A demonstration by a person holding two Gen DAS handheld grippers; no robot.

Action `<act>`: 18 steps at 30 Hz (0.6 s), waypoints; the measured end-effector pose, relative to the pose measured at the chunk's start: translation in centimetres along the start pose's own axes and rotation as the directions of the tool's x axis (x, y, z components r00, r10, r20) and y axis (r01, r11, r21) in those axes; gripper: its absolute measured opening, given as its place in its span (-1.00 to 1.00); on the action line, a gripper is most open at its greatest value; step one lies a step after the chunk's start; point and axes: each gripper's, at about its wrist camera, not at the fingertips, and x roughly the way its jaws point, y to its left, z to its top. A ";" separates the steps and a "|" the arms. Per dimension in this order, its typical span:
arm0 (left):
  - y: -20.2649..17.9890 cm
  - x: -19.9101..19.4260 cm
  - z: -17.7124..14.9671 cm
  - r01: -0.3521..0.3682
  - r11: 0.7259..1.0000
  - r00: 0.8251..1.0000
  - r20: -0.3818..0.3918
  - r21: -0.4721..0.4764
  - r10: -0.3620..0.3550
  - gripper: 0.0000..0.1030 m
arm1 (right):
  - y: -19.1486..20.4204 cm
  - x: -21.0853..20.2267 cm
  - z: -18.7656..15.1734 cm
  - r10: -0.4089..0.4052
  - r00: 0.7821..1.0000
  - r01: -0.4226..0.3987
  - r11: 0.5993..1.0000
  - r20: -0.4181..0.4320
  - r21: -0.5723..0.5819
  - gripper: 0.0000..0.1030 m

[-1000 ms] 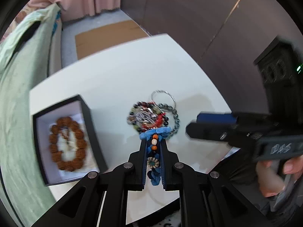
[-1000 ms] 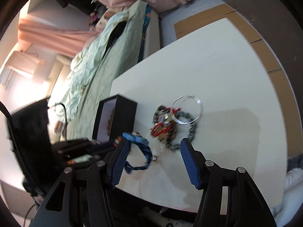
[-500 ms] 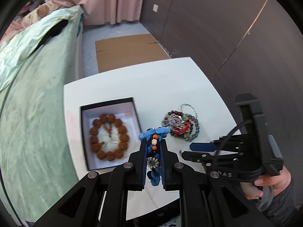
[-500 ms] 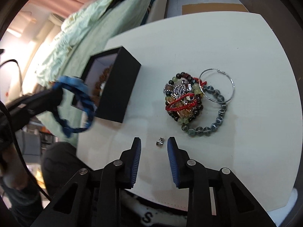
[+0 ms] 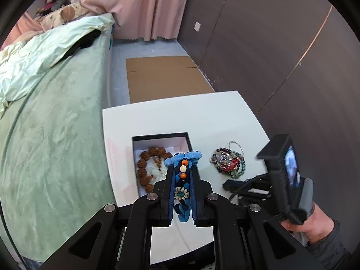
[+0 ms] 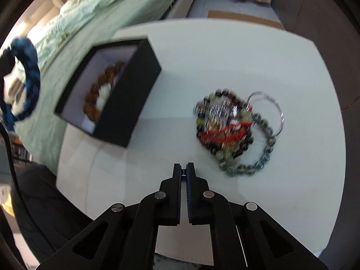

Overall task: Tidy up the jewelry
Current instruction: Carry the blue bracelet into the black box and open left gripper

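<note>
Left gripper above black box

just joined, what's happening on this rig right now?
A person is sorting jewelry with two handheld grippers. The left gripper is clamped on a blue braided bracelet, held above the open black box, which already contains a brown bead bracelet. The right gripper is closed low over the white table, apparently pinching something tiny. A tangled pile of jewelry remains on the table beside the box.
</note>
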 end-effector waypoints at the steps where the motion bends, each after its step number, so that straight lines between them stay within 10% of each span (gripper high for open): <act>1: 0.4 0.0 0.0 0.001 1.000 1.000 0.002 -0.005 -0.001 -0.76 | -0.3 -0.5 0.1 0.020 1.000 -0.020 1.000 0.017 0.021 -0.89; 14: 2.0 2.5 1.5 0.092 0.995 0.996 -0.018 -0.045 -0.092 -0.69 | 0.7 -4.6 1.4 0.155 0.956 -0.176 0.982 0.250 0.063 -0.89; 18: 1.8 3.8 1.6 0.073 0.997 0.997 -0.031 -0.037 -0.074 0.19 | 1.1 -5.3 1.9 0.199 0.933 -0.224 0.973 0.300 0.049 -0.89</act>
